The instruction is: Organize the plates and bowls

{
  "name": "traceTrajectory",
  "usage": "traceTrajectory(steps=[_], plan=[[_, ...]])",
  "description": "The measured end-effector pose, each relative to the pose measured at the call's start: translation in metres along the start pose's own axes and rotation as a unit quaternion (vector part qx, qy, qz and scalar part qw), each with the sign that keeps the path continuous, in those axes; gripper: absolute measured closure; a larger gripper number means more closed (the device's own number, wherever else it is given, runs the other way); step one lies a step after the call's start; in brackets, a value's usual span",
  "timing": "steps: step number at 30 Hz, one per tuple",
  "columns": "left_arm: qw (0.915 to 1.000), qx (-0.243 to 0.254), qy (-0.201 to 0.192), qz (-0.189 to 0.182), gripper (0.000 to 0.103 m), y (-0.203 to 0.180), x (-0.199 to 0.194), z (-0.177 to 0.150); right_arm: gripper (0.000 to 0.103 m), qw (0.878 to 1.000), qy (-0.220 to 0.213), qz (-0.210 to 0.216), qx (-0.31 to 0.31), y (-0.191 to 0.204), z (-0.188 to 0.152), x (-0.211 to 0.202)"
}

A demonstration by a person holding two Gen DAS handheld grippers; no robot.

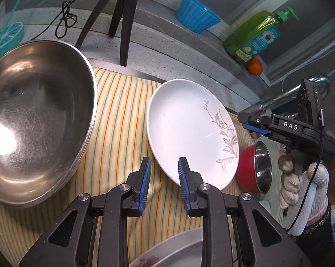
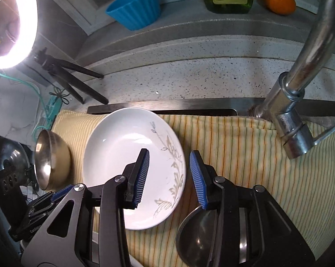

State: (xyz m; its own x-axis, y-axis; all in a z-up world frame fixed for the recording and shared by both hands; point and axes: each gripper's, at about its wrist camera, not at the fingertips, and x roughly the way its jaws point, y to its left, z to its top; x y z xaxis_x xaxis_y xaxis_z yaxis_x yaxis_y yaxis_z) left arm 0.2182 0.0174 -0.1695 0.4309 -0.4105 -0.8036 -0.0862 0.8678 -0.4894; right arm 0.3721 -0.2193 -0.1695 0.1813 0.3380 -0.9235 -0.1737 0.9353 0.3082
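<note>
— What is shown in the left wrist view?

— The left gripper (image 1: pixel 164 163) is seen with its blue-padded fingers (image 1: pixel 145 175) parted and nothing gripped; the near rim of the white plate (image 1: pixel 189 131) lies just beyond the right-hand finger (contact cannot be told). The plate rests on the striped cloth (image 1: pixel 118 120), with the large steel bowl (image 1: pixel 36 115) at nine o'clock and a red bowl (image 1: pixel 254 166) at three o'clock. The right gripper (image 1: pixel 245 120) is seen from the side at three o'clock; its opening cannot be judged there.

— And in the right wrist view?

— The right gripper (image 2: pixel 169 155) is held open and empty, one finger (image 2: pixel 143 169) over the plate (image 2: pixel 123 155), the other beyond its rim at three o'clock. A steel bowl (image 2: pixel 49 164) lies tilted at nine o'clock, the faucet (image 2: pixel 301 89) at two o'clock.
</note>
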Motion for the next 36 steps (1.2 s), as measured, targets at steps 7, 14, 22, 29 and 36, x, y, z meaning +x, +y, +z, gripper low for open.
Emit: traceTrajectory(steps=[7, 14, 22, 29, 36], plan=[[0.9998, -0.015, 0.014, 0.002, 0.080, 0.005, 0.015, 0.005, 0.063, 1.000, 0.019, -0.003, 0.000, -0.005, 0.005, 0.021], [0.9999, -0.003, 0.015, 0.007, 0.080, -0.001, 0.019, 0.008, 0.082, 0.999, 0.035, 0.005, 0.001, -0.007, 0.008, 0.035], [0.9998, 0.002, 0.013, 0.014, 0.080, -0.001, 0.024, 0.012, 0.089, 0.999, 0.037, 0.000, -0.007, -0.004, 0.008, 0.040], [0.9997, 0.011, 0.004, 0.022, 0.080, 0.000, 0.018, 0.012, 0.089, 1.000, 0.025, 0.008, -0.013, 0.001, 0.002, 0.028], [0.9994, 0.023, -0.006, 0.024, 0.080, 0.001, 0.004, 0.007, 0.089, 1.000, 0.009, 0.021, -0.018, 0.010, -0.008, 0.006]])
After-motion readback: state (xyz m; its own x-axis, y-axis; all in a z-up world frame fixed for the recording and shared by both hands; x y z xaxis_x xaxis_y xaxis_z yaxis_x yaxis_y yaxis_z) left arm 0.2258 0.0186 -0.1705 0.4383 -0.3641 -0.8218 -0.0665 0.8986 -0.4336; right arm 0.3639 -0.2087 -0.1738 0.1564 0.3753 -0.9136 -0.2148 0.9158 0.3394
